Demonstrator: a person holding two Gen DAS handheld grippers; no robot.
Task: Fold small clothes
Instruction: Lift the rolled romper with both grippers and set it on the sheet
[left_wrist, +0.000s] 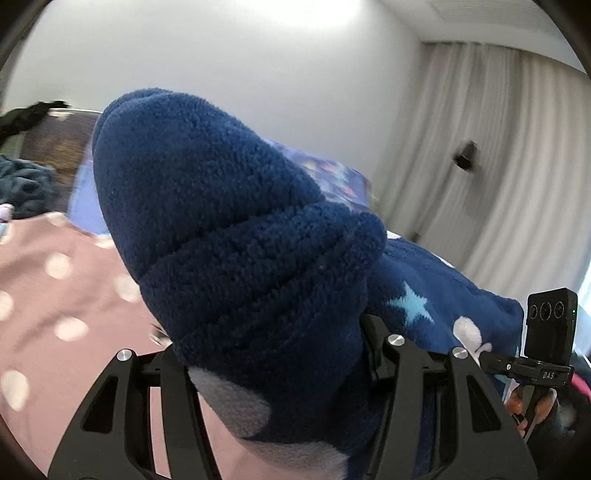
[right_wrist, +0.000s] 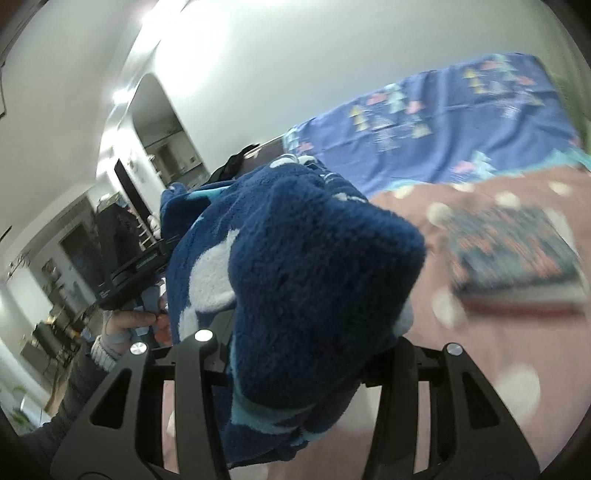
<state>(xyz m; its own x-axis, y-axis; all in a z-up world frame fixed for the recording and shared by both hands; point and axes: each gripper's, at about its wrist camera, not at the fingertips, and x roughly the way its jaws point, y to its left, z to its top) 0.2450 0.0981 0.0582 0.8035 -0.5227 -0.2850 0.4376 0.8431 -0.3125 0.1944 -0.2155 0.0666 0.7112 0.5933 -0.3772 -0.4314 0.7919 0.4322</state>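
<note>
Fleece garment (left_wrist: 236, 236), dark blue with white patches and a light blue star, is held up in the air by both of my tongs. My left tongs (left_wrist: 273, 373) are pinching a thick ribbed edge of it; the cloth bulges up between the two black fingers and fills most of the left wrist view, so the fingertips themselves are hidden under it. My right tongs (right_wrist: 295, 373) are also pinching a bunched part of the same garment (right_wrist: 295, 266), and here too the fleece covers the fingertips.

To the right of my left tongs the rest of the garment stretches across to the other gripper, where I see a small black camera unit (left_wrist: 548, 321) and some fingers of my right hand (left_wrist: 517, 406) on the handle. To the left of my right tongs, beyond the cloth, my left hand (right_wrist: 129, 321) holds the other gripper, with a grey knitted cuff at the wrist.

Below and beyond both tongs lies the bed with a pink cover (left_wrist: 55, 280) with pale dots. On it, ahead and to the right of my right tongs, is a folded patterned cloth (right_wrist: 517, 254), blurred. Farther off is a purple sheet (right_wrist: 461, 118) with small coloured triangles, then the white wall and, to the right of my left tongs, pale curtains (left_wrist: 498, 147).
</note>
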